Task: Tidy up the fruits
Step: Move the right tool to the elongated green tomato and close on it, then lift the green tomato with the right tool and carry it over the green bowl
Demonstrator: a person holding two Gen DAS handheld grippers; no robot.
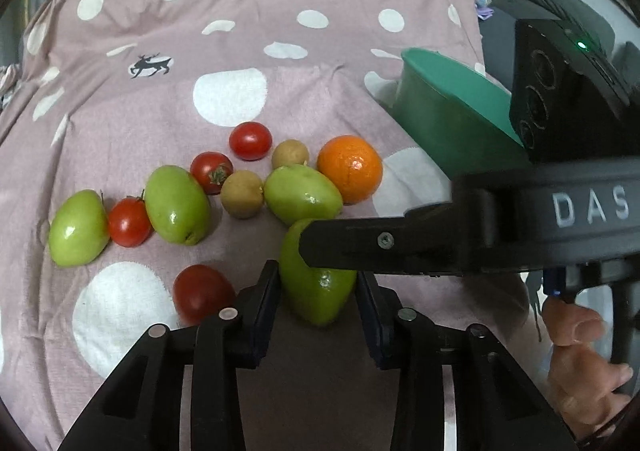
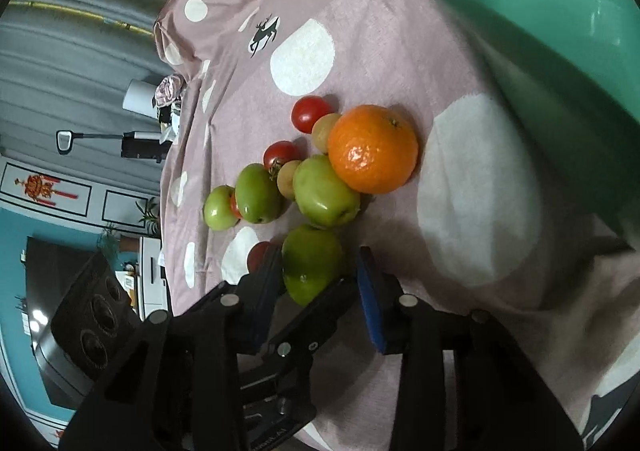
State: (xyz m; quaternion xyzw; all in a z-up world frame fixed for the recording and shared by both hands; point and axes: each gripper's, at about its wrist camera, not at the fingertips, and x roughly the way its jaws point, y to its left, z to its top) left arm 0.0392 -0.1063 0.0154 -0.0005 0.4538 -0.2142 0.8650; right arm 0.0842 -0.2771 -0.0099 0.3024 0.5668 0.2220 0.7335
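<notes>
**Two tongs meet over one green fruit beside the orange**

The orange (image 1: 349,168) serves as the landmark on the spotted pink cloth (image 1: 240,31) covering the worktop. Just in front of it, touching, lies a green fruit (image 1: 303,195); nearer the camera than that sits another green fruit (image 1: 316,291), framed by the left tongs (image 1: 316,299), whose pads stand spread on either side of it, the left pad at its skin, the right just off it. The right tongs (image 2: 320,279) are spread too, one finger (image 1: 360,247) crossing over the top of this same fruit. Whether either pad is pressing cannot be told.

Left of the orange the pile runs on: two brownish round fruits (image 1: 290,154), three red tomatoes (image 1: 250,140), and two more green fruits (image 1: 177,204), with a fourth tomato (image 1: 202,293) well in front, just beside the left tongs.

Right of the orange, and behind it, a teal bowl (image 1: 452,91) is raised and tilted; the interior wall visible in the right wrist view is bare.
</notes>
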